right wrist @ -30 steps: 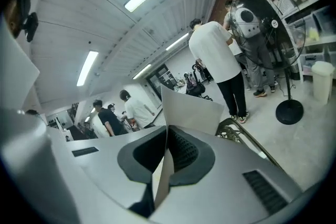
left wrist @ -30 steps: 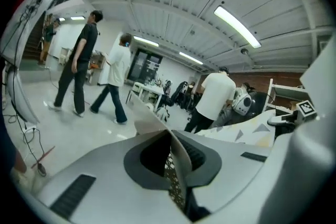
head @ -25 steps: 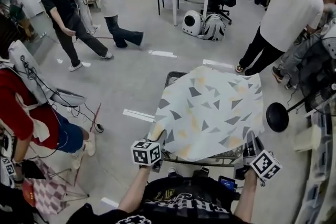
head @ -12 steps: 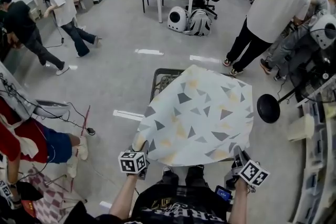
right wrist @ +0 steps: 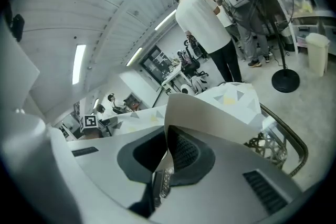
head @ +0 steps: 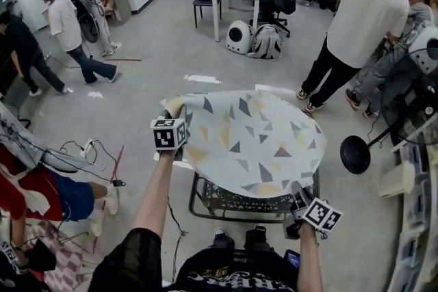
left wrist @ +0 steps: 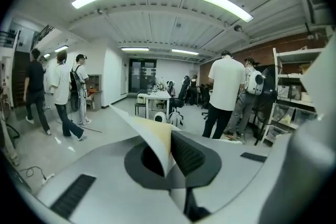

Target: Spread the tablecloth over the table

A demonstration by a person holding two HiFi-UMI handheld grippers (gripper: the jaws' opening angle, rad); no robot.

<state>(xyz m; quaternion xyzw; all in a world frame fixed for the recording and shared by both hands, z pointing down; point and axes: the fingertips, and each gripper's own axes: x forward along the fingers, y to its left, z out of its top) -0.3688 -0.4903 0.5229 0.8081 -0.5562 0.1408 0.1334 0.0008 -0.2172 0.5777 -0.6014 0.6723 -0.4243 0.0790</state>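
Note:
The tablecloth point(head: 250, 140), white with grey and yellow triangles, hangs stretched over the dark metal lattice table point(head: 229, 202). My left gripper point(head: 171, 113) is held out far along the table's left side and is shut on the cloth's left corner. In the left gripper view a cloth edge point(left wrist: 149, 136) is pinched in the left gripper point(left wrist: 170, 157). At the table's near right corner my right gripper point(head: 296, 193) is low and shut on the right corner. The right gripper view shows the cloth point(right wrist: 207, 113) folded up out of the right gripper point(right wrist: 168, 157), with the table rim point(right wrist: 278, 136) beyond.
A person in a white shirt point(head: 366, 14) stands just past the table's far right. A black round stand base point(head: 354, 154) sits on the floor at right, with shelves point(head: 417, 208) beside it. A seated person point(head: 41, 181) and cables are at left. Other people walk at the back left.
My left gripper has swung forward along the table's left side with its corner of the cloth. The right gripper has sunk by the near right corner. The table's near edge now shows bare.

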